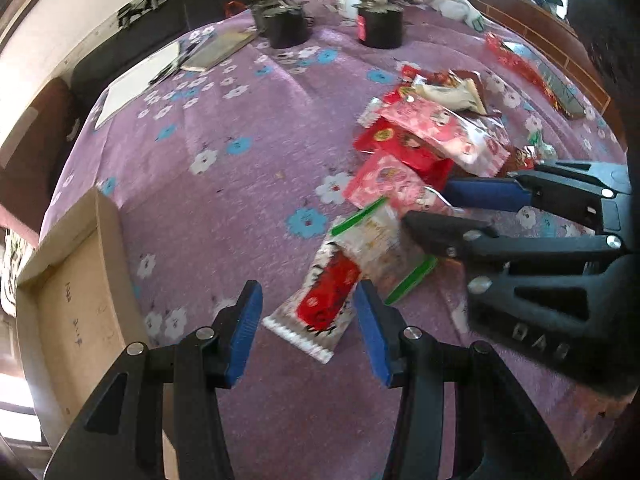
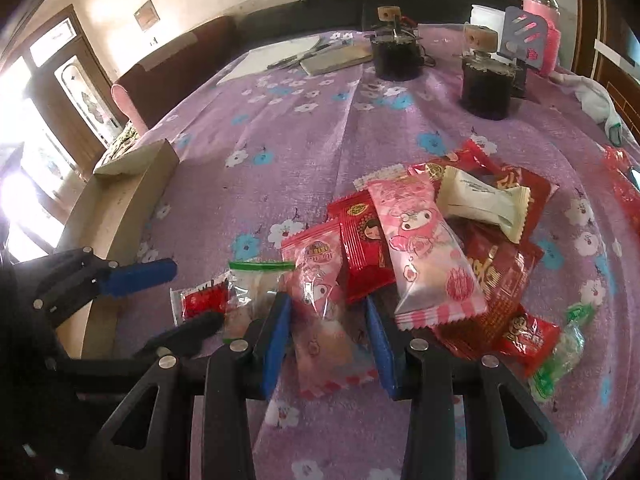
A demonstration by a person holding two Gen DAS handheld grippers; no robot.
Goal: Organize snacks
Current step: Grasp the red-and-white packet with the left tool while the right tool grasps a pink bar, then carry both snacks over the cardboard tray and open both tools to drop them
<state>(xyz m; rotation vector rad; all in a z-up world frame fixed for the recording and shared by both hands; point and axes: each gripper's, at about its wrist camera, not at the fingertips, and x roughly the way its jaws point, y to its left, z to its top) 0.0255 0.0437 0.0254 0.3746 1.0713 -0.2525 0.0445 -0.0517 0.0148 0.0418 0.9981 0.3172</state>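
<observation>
A surface covered by a purple flowered cloth is seen from two handheld claws. The left claw is held over a red-and-white snack packet, its blue pads set apart on either side of the packet's near end without pressing it, so it is open. A green-edged clear packet lies just beyond, touching the red-and-white one. The right claw is placed around a pale pink see-through packet; the packet lies between the pads, but whether it is being squeezed cannot be told. Beside it, a heap of snacks is piled: red packets, a pink cartoon-printed packet and a cream one on top. An open cardboard box is set at the surface's left edge, well apart from the heap. Two dark jars stand at the far side.
</observation>
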